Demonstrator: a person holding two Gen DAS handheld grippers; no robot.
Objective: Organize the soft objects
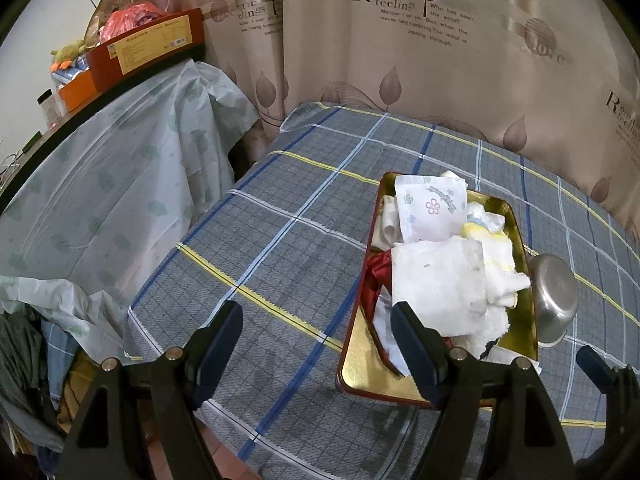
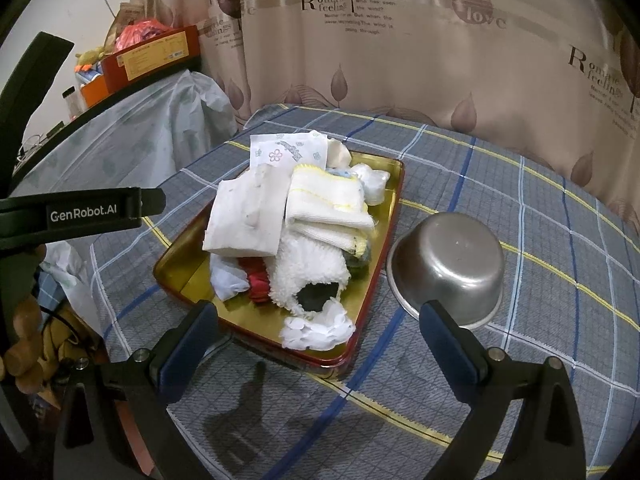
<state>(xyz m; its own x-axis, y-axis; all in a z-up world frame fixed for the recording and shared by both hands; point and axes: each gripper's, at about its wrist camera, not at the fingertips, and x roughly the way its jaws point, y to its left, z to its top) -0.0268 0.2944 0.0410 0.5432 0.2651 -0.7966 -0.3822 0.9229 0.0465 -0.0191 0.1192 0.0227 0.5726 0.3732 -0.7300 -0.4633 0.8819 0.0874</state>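
A gold tray with a red rim (image 2: 188, 260) (image 1: 360, 372) sits on the checked tablecloth. It holds a pile of soft things: a flat white cloth (image 2: 244, 216) (image 1: 436, 280), a folded white towel with yellow trim (image 2: 328, 200), a fluffy white piece (image 2: 308, 268), a red cloth (image 2: 258, 278) and a flowered packet (image 2: 284, 152) (image 1: 432, 208). My left gripper (image 1: 316, 344) is open and empty, above the cloth left of the tray. My right gripper (image 2: 320, 344) is open and empty, just in front of the tray's near end.
An upturned steel bowl (image 2: 448, 264) (image 1: 554, 296) lies right of the tray. A patterned curtain (image 2: 400, 60) hangs behind the table. At left stands a plastic-covered shelf (image 1: 100, 184) with a red box (image 1: 148, 48). The left gripper's body (image 2: 80, 212) shows at the right view's left edge.
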